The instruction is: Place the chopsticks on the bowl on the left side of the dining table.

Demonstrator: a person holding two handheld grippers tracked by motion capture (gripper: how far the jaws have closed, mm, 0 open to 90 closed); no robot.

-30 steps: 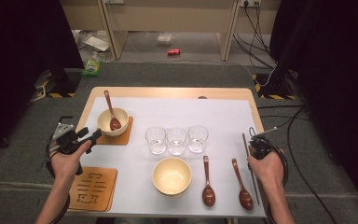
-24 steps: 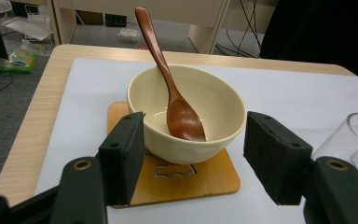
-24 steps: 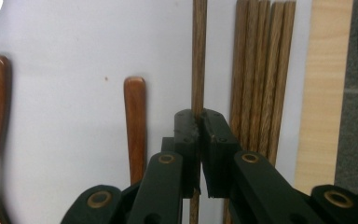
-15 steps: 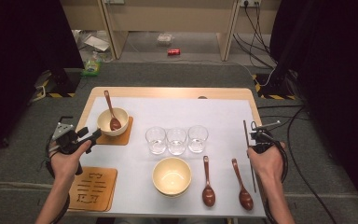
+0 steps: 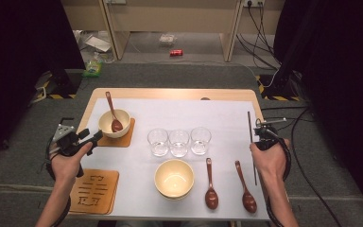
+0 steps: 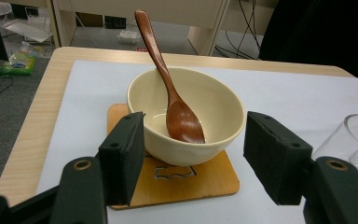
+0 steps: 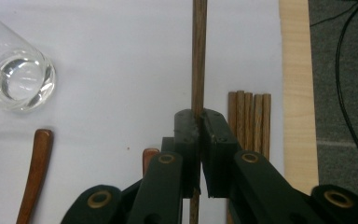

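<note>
- No legible text, brand, number or sign on any item.
- Near-left wooden coaster [image 5: 94, 190], just right of the left gripper's [image 5: 92, 138] hand: cut-out pattern, character-like, cannot be read.
- Coaster under bowl [image 6: 186, 179], ahead of that gripper: cut-out partly hidden, unreadable.

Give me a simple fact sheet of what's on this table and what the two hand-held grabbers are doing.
Right gripper: shut on a thin wooden stick, held above the table
Other sticks: several lying side by side near the table's right edge
Left gripper: open, holding nothing, aimed at the bowl with spoon
That bowl: on a wooden coaster
Empty bowl: near the front edge
Glasses: three in a row, mid-table
Loose spoons: two, right of the empty bowl
Spare coaster: front left
</note>
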